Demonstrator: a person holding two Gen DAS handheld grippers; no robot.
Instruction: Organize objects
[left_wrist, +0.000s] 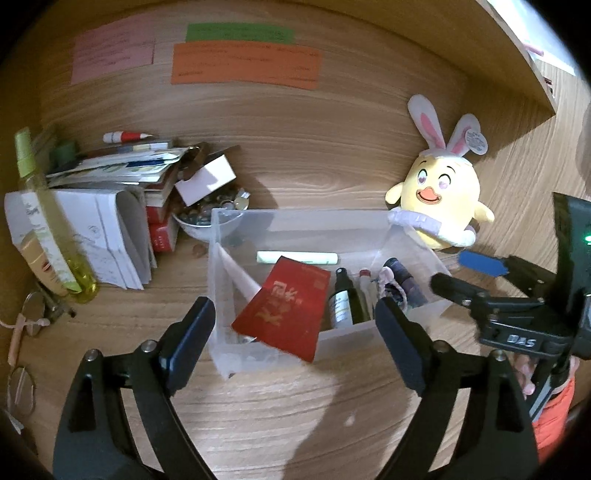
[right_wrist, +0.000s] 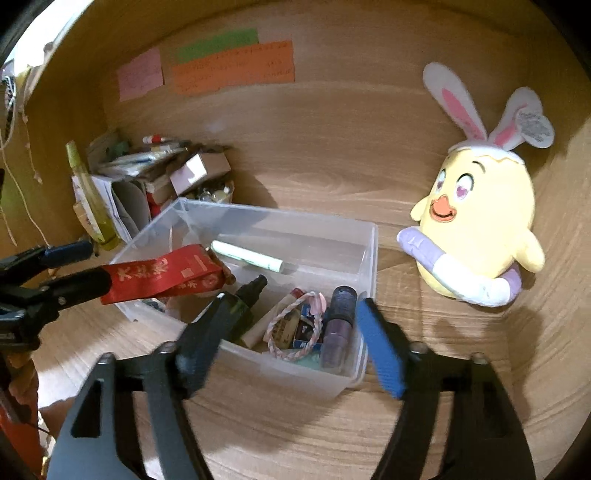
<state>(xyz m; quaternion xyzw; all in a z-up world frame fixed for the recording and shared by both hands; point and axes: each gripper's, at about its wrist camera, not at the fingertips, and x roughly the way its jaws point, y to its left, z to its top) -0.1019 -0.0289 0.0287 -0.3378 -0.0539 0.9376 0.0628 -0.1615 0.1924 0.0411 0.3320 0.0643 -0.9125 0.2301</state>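
At nine o'clock my left gripper (right_wrist: 94, 266) is standing with its jaws apart around the red envelope (left_wrist: 286, 308), which is leaning over the left end of the clear box (left_wrist: 295, 221), while at three o'clock my right gripper (right_wrist: 288, 339) is hanging open, holding nothing, over the box's near right corner.

Wooden desk (left_wrist: 280, 413): clear bin (left_wrist: 369, 221), plush chick (left_wrist: 439, 199), book pile (left_wrist: 110, 236), spray bottle (left_wrist: 51, 221)

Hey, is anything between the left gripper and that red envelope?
Nothing visible. The open left gripper faces the red envelope directly; it leans across the clear bin at its near wall, with the dark spray bottle off to one side.
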